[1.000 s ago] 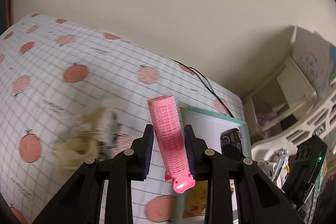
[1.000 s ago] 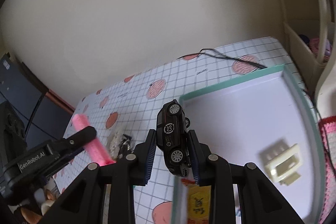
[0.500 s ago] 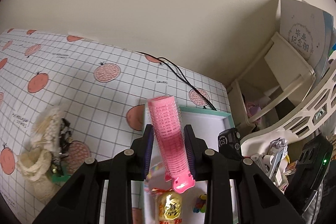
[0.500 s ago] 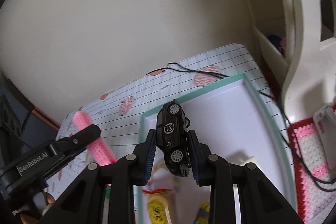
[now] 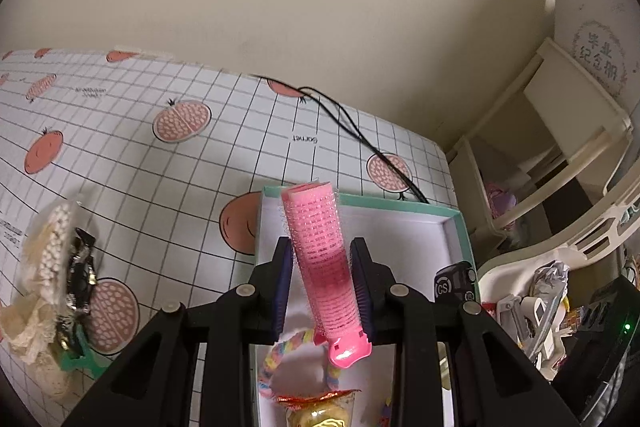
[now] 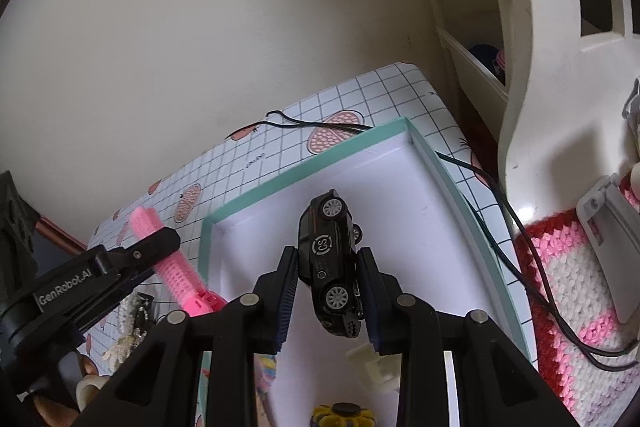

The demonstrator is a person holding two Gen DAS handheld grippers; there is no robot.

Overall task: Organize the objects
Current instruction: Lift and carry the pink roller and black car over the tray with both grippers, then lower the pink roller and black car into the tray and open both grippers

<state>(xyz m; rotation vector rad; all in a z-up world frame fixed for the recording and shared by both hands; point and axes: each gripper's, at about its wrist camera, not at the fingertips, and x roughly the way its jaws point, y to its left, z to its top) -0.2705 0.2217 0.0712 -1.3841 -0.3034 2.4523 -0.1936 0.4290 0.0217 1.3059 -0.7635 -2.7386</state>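
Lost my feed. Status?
Left claw shut on pink roller. Right claw shut on black toy car. Both over teal tray. Nothing blocking.

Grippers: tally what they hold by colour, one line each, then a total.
Pink: 1, the hair roller in the left gripper.
Black: 1, the toy car in the right gripper.
Total: 2 things held, both above the teal-rimmed box.
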